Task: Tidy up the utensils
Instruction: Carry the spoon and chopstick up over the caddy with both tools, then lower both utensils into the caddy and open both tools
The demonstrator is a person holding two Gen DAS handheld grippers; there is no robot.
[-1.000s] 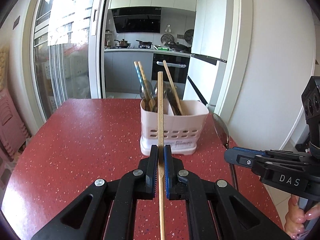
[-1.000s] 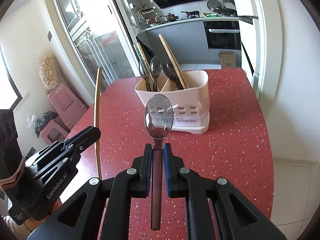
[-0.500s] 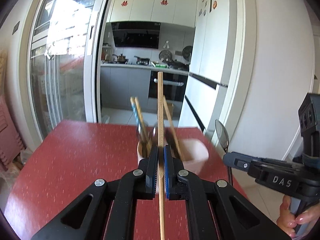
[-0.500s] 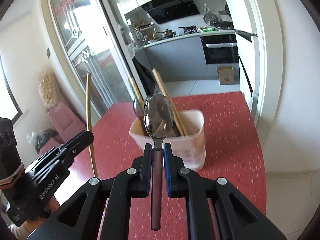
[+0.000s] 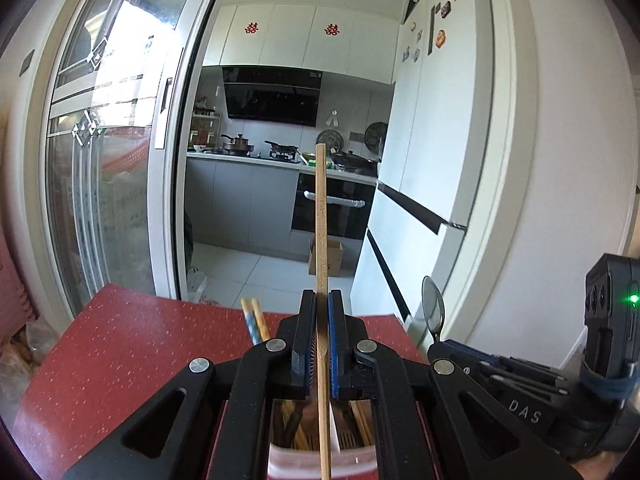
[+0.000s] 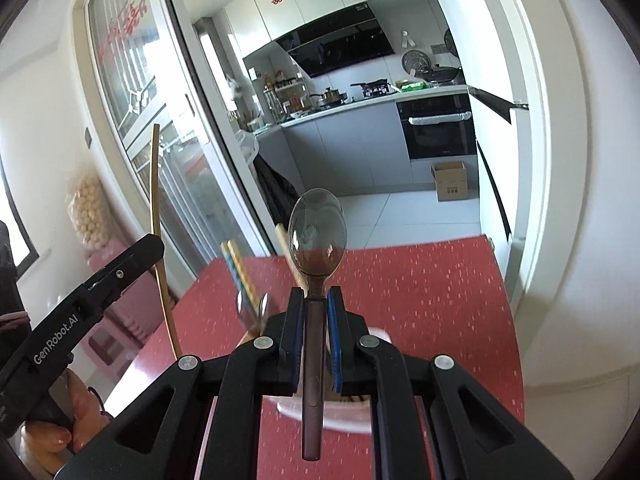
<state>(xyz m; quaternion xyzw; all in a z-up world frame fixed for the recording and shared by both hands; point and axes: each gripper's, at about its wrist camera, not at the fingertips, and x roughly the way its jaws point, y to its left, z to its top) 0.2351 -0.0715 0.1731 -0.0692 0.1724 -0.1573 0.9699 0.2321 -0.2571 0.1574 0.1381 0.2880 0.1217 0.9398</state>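
My left gripper (image 5: 319, 304) is shut on a wooden chopstick (image 5: 321, 216) that stands upright, its lower end above the pink utensil holder (image 5: 320, 462). The holder sits right below the jaws and holds several chopsticks (image 5: 253, 320) and dark utensils. My right gripper (image 6: 314, 300) is shut on a metal spoon (image 6: 318, 232), bowl up, handle hanging over the same holder (image 6: 352, 420). Each gripper shows in the other's view: the right gripper (image 5: 436, 348) with its spoon (image 5: 433, 312) at the right, the left gripper (image 6: 154, 244) with its chopstick (image 6: 158, 216) at the left.
The holder stands on a red speckled table (image 6: 420, 292) whose far edge meets a sliding glass door (image 5: 100, 184) and a kitchen doorway. A white fridge (image 5: 424, 168) and wall stand to the right. A hand (image 6: 60, 436) holds the left gripper.
Both grippers rose and moved forward over the utensil holder, which slid from mid-frame to below the jaws. Chopstick and spoon stayed clamped.
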